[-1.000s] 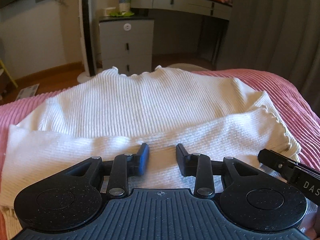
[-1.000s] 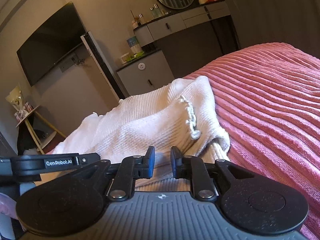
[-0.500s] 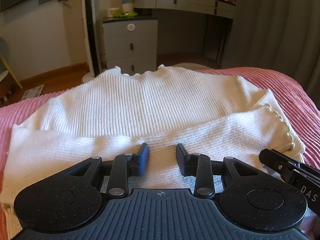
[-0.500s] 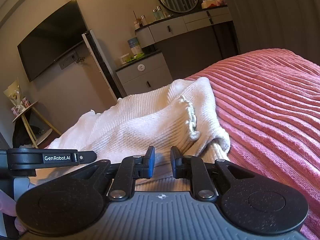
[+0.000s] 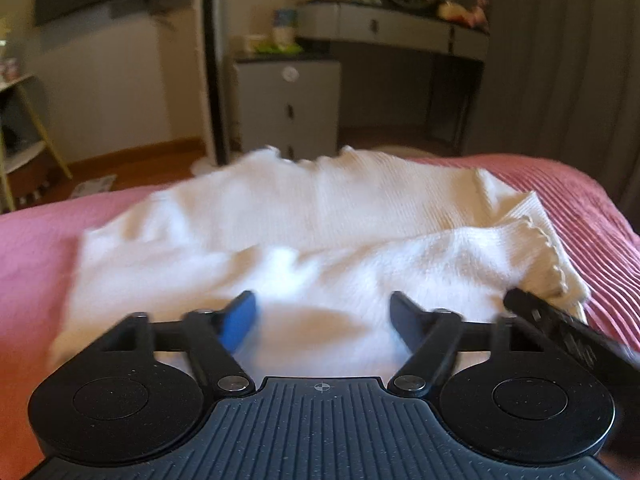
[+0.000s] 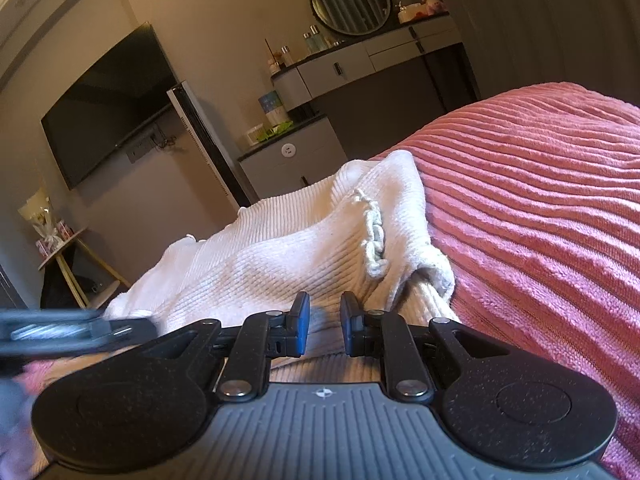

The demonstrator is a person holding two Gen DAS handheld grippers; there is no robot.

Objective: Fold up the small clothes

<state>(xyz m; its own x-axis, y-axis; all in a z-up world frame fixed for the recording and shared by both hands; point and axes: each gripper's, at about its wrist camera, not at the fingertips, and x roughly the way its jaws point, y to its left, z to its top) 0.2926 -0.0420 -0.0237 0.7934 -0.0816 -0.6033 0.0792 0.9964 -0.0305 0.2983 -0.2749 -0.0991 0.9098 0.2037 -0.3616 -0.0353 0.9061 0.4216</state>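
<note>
A cream ribbed knit sweater (image 5: 320,216) lies on the pink bed cover (image 5: 32,240), its near part folded over the body. My left gripper (image 5: 322,318) is open wide just above the near fold, with nothing between its fingers. In the right wrist view the sweater (image 6: 288,256) shows a scalloped hem at its right end. My right gripper (image 6: 323,326) sits at the sweater's near right edge with a narrow gap between its jaws; I cannot tell whether cloth is pinched. The other gripper's body shows at the right edge of the left wrist view (image 5: 568,332).
Beyond the bed's far edge stand a grey drawer unit (image 5: 286,108), a dressing table with a round mirror (image 6: 400,52), a wall television (image 6: 108,100) and a small side table (image 6: 68,256). The pink cover (image 6: 540,208) extends to the right of the sweater.
My left gripper has opened wide and pulled back and up from the sweater, with motion blur. My right gripper stays at the sweater's right edge, tilted up slightly.
</note>
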